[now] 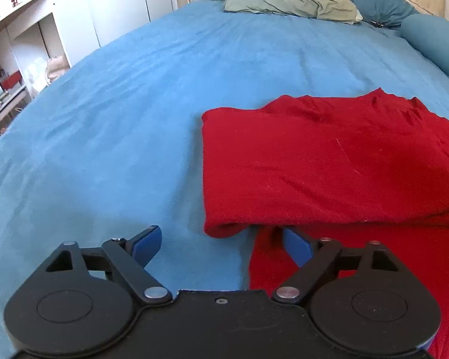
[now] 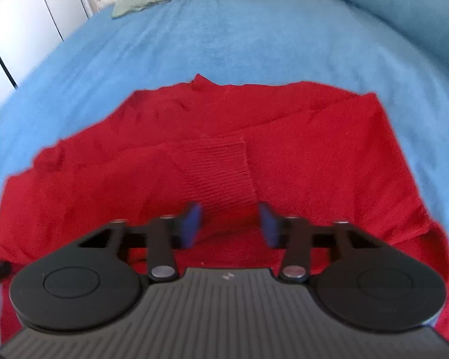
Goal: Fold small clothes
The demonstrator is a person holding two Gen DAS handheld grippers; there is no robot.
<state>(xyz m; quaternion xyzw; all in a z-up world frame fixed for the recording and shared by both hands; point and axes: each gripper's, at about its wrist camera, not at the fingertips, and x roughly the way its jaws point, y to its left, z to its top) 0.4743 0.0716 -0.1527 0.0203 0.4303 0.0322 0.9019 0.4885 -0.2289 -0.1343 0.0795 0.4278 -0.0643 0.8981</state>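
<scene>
A red knitted garment [image 1: 329, 161] lies partly folded on the blue bedspread [image 1: 119, 113], its left side folded over. My left gripper [image 1: 221, 242] is open and empty, low at the garment's near left corner, with its right fingertip [image 1: 296, 245] by the red fabric. In the right wrist view the same red garment [image 2: 284, 155] spreads below my right gripper [image 2: 230, 224], which is open and empty just above a ribbed cuff [image 2: 221, 173] lying on the garment.
A green pillow [image 1: 290, 3], a teal pillow [image 1: 380, 0] and a teal bolster [image 1: 434, 45] lie at the bed's head. White shelves [image 1: 21, 59] with small items stand left of the bed.
</scene>
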